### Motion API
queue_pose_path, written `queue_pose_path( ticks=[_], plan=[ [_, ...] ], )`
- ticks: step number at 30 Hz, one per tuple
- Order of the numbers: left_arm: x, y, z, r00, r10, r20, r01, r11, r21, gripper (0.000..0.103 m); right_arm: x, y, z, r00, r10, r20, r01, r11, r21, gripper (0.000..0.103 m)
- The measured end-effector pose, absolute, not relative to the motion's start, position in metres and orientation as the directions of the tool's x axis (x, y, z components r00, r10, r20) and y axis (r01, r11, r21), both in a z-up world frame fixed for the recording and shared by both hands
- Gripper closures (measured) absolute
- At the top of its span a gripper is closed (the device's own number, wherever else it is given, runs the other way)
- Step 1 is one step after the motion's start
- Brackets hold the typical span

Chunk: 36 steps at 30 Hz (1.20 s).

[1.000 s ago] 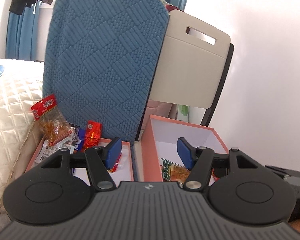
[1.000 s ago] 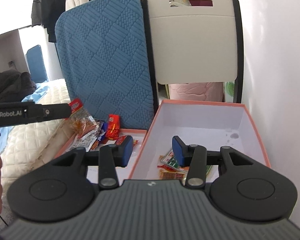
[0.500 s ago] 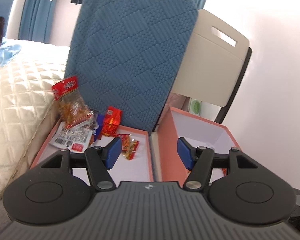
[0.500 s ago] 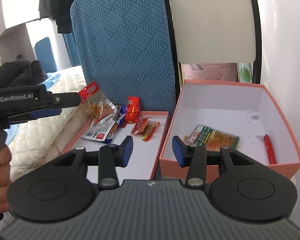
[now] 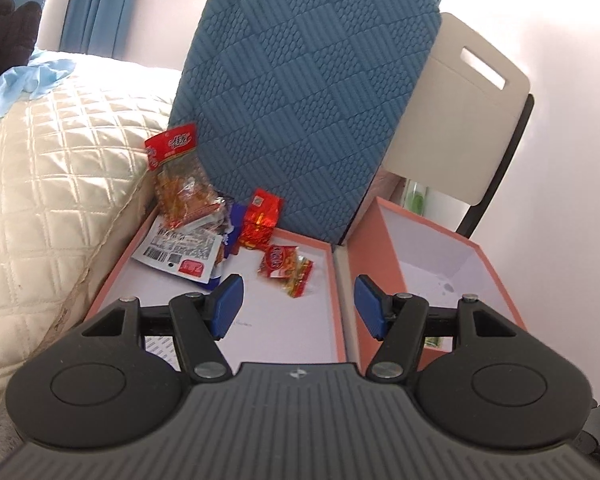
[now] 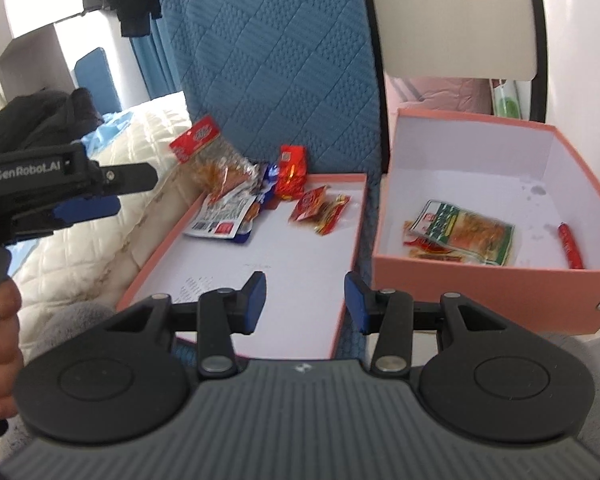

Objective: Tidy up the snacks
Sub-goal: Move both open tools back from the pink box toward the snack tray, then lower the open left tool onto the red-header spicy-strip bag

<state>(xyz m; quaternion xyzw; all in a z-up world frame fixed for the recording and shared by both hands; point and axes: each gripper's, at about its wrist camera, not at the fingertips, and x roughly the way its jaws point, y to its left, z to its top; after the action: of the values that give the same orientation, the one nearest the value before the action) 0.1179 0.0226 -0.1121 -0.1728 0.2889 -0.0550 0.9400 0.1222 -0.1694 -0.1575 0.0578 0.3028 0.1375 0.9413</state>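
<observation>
Bedside lid [image 6: 342, 264]: right gripper [image 6: 305, 300] hovers (jaws apart).

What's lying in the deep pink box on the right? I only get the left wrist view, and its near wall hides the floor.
Observer: The right wrist view shows a green-and-orange snack packet lying flat on the floor of the box.
Operator: Anything else in there?
Observer: A thin red sausage stick lies apart from it, near the right wall.
Operator: And the other tongs?
Observer: The right tongs are open and hold nothing.
</observation>
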Motion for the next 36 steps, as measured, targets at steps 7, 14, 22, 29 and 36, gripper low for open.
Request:
queue_pose_path(
  ticks=[7,14,22,29,36],
  plan=[
    [0.135,0.031,-0.119,0.820,-0.183,-0.542,-0.020,0.938,-0.346,0.036,0.134,-0.161,-0.161,0.768,0.300,-0.565,-0.232,0.954,0.192,0.057],
    [0.159,0.040,-0.126,0.810,-0.154,-0.566,-0.064,0.936,-0.347,0.036,0.150,-0.155,-0.166,0.756,0.312,-0.576,-0.244,0.950,0.194,0.057],
    [0.196,0.047,-0.141,0.796,-0.151,-0.586,-0.084,0.931,-0.355,0.036,0.176,-0.148,-0.171,0.748,0.321,-0.581,-0.261,0.947,0.187,0.057],
    [0.225,0.050,-0.156,0.784,-0.137,-0.606,-0.108,0.930,-0.350,0.036,0.202,-0.139,-0.176,0.741,0.336,-0.582,-0.290,0.941,0.174,0.057],
    [0.255,0.057,-0.171,0.789,-0.117,-0.603,-0.146,0.918,-0.369,0.036,0.235,-0.125,-0.187,0.745,0.320,-0.585,-0.304,0.944,0.130,0.057]
  ],
)
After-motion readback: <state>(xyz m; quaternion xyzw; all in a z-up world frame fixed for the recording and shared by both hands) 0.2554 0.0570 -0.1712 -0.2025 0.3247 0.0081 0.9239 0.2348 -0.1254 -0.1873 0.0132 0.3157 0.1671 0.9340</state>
